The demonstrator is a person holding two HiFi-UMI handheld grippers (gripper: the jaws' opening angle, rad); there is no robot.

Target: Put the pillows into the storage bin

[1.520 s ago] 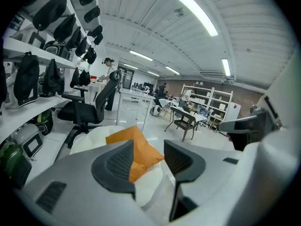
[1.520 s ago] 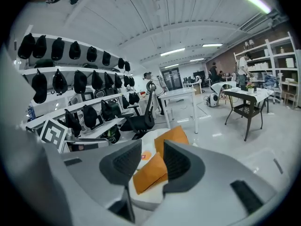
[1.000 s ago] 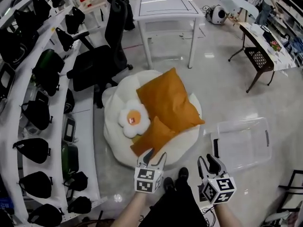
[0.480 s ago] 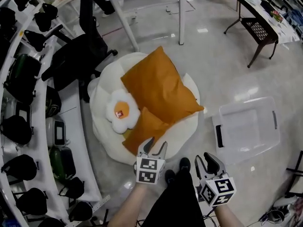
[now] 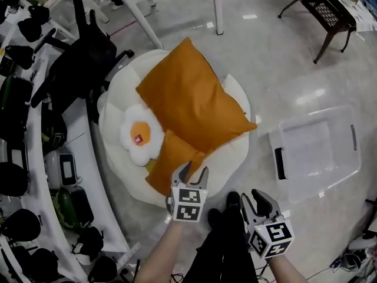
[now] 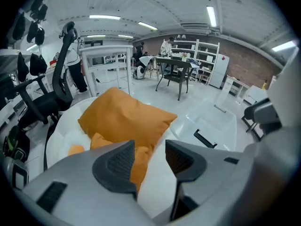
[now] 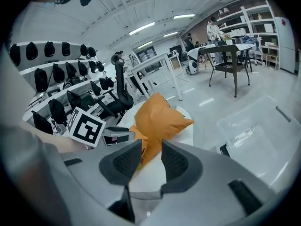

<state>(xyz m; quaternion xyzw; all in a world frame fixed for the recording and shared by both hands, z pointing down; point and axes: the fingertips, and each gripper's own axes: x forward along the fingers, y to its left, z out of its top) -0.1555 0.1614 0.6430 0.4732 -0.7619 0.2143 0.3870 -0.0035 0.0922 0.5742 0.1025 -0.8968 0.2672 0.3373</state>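
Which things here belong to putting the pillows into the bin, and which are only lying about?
For the job: large orange pillow, small orange pillow, egg-shaped pillow, clear storage bin.
Lying about: office chair, white table, black bags.

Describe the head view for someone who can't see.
A large orange pillow and a small orange pillow lie on a white cushion with a fried-egg pillow; an empty clear storage bin sits at right. Below, the left gripper and right gripper are open and empty, the left's fingers just widened.
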